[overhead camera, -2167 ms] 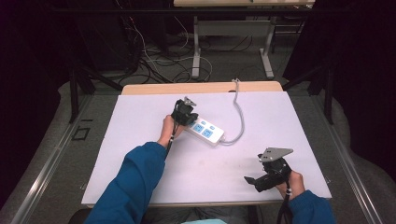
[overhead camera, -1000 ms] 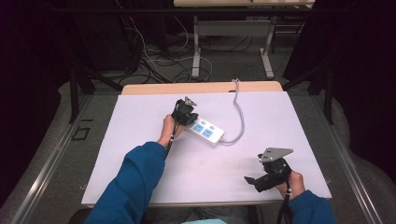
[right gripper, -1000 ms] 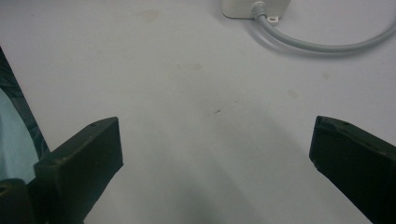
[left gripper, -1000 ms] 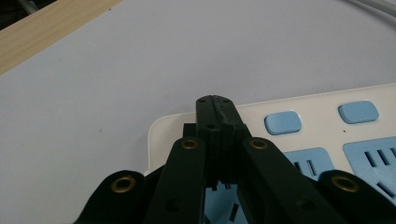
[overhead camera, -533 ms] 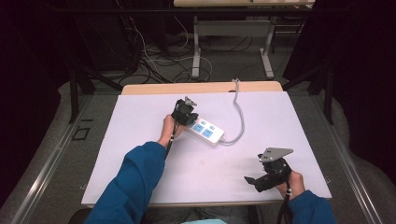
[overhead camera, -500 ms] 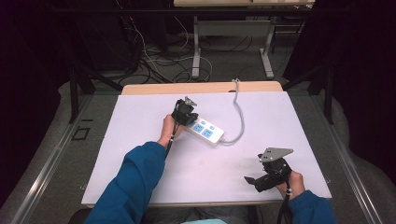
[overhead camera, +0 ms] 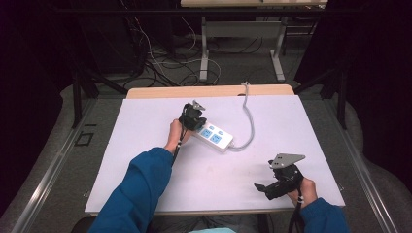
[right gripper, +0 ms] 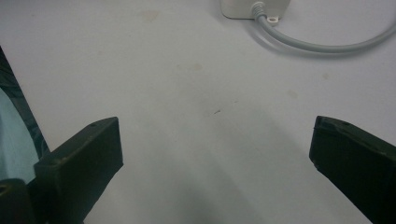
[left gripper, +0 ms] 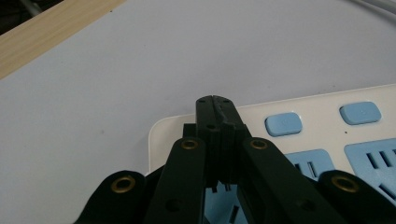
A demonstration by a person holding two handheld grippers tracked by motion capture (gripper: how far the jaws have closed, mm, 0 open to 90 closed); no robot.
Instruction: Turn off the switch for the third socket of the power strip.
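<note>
white power strip (overhead camera: 214, 137) under left gripper (left gripper: 215, 109)

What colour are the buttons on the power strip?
Light blue buttons on the cream power strip, clearest in the left gripper view.

1. A lab or recording bay: dark curtains (overhead camera: 29, 97) close in both sides.
2. A white board (overhead camera: 160, 121) covers a wooden table (overhead camera: 160, 91).
3. Loose cables (overhead camera: 160, 63) trail on the grey floor behind, by a desk's metal legs (overhead camera: 206, 53).
4. A metal rail (overhead camera: 53, 165) runs along the floor.
</note>
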